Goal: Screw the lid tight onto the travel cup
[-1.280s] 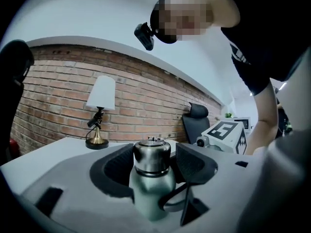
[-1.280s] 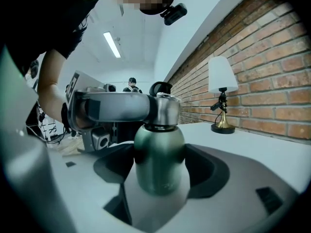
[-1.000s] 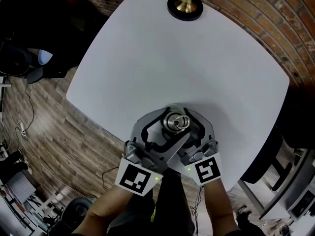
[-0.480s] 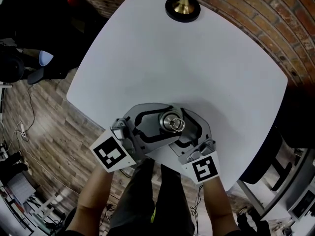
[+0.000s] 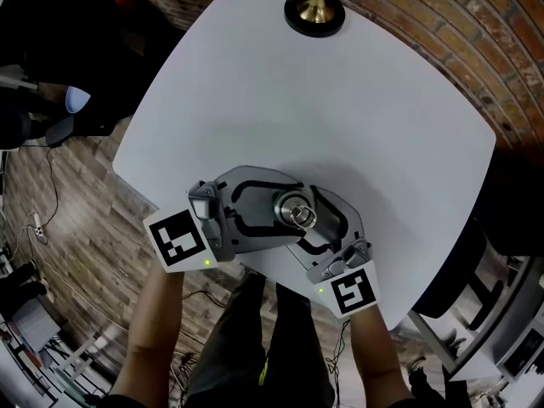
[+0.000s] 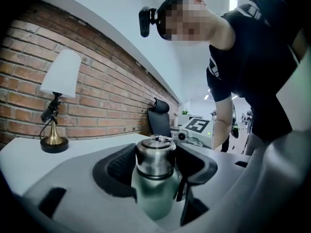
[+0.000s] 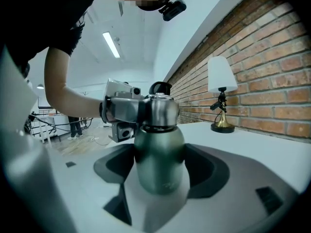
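Steel lid (image 5: 296, 212) is gripped for twisting by the jaws of the left gripper (image 6: 155, 169), just eased wider; the travel cup (image 7: 159, 149) is clamped in the right gripper (image 7: 158, 178) jaws against spinning.

Open table (image 5: 340, 117) beyond travel cup (image 5: 296, 211), lamp (image 5: 314, 11) at far edge

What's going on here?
A person with a gripper in each hand is screwing a lid onto a travel cup at the near edge of a white table. The right gripper clamps the green cup body with its fingers, holding it upright. The left gripper has its fingers on either side of the steel lid, pads touching it; they have just opened slightly. The lid is seated on the cup; how tight cannot be told.
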`<act>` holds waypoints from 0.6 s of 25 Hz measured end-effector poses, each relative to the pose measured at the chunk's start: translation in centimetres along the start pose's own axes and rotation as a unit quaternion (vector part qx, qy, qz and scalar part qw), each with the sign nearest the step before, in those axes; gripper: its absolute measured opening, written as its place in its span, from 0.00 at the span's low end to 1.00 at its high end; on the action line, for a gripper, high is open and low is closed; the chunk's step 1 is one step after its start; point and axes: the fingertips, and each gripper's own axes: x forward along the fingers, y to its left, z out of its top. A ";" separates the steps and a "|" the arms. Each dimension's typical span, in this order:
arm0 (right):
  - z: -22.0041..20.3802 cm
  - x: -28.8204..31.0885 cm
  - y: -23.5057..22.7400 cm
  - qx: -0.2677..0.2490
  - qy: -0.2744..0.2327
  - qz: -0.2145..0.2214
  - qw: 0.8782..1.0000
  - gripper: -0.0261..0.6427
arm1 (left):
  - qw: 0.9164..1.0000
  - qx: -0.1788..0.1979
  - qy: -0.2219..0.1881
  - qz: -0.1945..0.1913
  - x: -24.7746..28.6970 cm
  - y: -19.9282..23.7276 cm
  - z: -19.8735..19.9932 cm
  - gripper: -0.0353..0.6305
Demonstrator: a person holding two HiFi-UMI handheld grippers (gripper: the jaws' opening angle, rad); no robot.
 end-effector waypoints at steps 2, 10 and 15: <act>0.0 0.0 0.0 0.002 0.000 0.001 1.000 0.51 | 1.000 0.000 -0.005 0.005 0.0 0.0 0.0 0.46; 0.1 0.0 0.1 -0.002 0.000 0.000 1.000 0.51 | 0.997 -0.037 -0.020 0.072 -0.6 -1.0 -0.5 0.55; 0.1 0.1 -0.1 0.006 -0.001 -0.003 1.000 0.51 | 0.972 -0.050 -0.031 0.226 -1.1 -0.2 -1.0 0.55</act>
